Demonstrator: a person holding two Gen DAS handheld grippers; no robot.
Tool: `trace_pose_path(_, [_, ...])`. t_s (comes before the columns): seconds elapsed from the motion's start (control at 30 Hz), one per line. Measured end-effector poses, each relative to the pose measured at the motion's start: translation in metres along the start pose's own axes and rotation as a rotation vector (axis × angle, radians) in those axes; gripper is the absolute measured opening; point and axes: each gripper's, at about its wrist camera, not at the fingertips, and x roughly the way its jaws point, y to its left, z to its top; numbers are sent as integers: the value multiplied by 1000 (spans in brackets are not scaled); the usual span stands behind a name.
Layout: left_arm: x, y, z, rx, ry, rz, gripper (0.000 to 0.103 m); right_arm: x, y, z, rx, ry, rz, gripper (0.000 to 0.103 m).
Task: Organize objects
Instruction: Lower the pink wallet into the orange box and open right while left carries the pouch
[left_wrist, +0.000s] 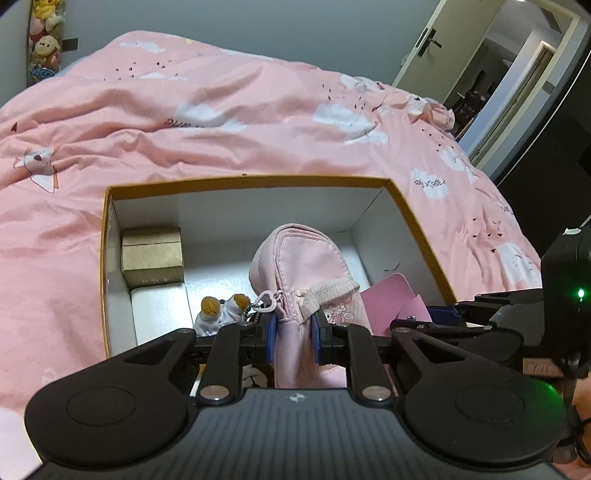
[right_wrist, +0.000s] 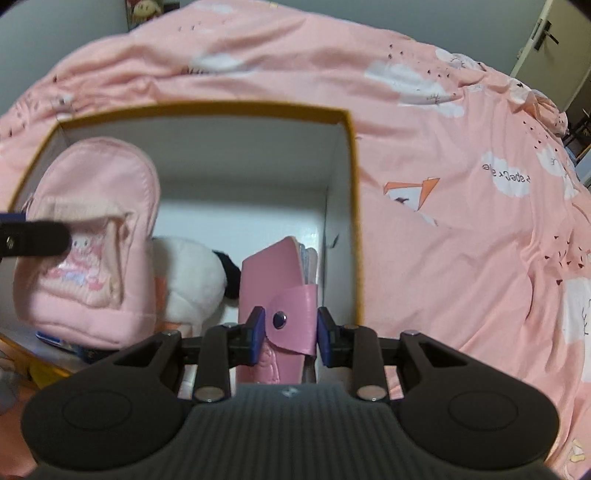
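A yellow-rimmed white box (left_wrist: 243, 181) (right_wrist: 352, 155) lies on the bed. My left gripper (left_wrist: 293, 338) is shut on a small pink backpack (left_wrist: 306, 273) (right_wrist: 92, 236), holding it over the box interior. My right gripper (right_wrist: 290, 332) is shut on a pink snap wallet (right_wrist: 275, 288) (left_wrist: 397, 299), held upright by the box's right wall. Inside the box are a gold carton (left_wrist: 153, 254), a white block (left_wrist: 160, 310), a small plush keychain with orange tufts (left_wrist: 221, 312) and a white-and-black plush (right_wrist: 195, 277).
A pink quilt with white clouds (left_wrist: 240, 110) (right_wrist: 461, 221) surrounds the box. A column of stuffed toys (left_wrist: 46, 37) stands at the far left wall. An open door (left_wrist: 476, 66) lies beyond the bed's far right corner.
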Motion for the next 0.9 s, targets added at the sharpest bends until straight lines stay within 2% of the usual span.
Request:
trace_pose_path(0.27, [7,6,0,-16,16,-17,21,21,19,12,-56,82,-32,32])
trace_pose_path(0.37, [9,8,0,-24,18,-22,21,31,30,15,-127,135,-71,33])
trace_pose_path(0.47, [9,10,0,-29,20,-24,21,34,36,16,-186,150,-101,34])
trace_pose_path(0.6, [9,10,1,-28,23,-24,21,25,31,19,-202,136,-109,52])
trace_pose_path(0.63, [9,10,1,-29,22,-23,21,22,30,20,-207,130,-107,53])
trace_pose_path(0.7, [8,10,2,-29,17,-28,21,15,26,23,-201,130,-81,51])
trace_pose_path(0.77, [6,9,4,-31,8,-47,21,7,20,26,-185,117,-55,41])
trace_pose_path(0.8, [6,8,6,-36,7,-58,21,0,16,27,-174,97,-49,35])
trace_pose_path(0.9, [8,1,12,-49,16,-106,21,-26,1,31,-126,-19,-28,34])
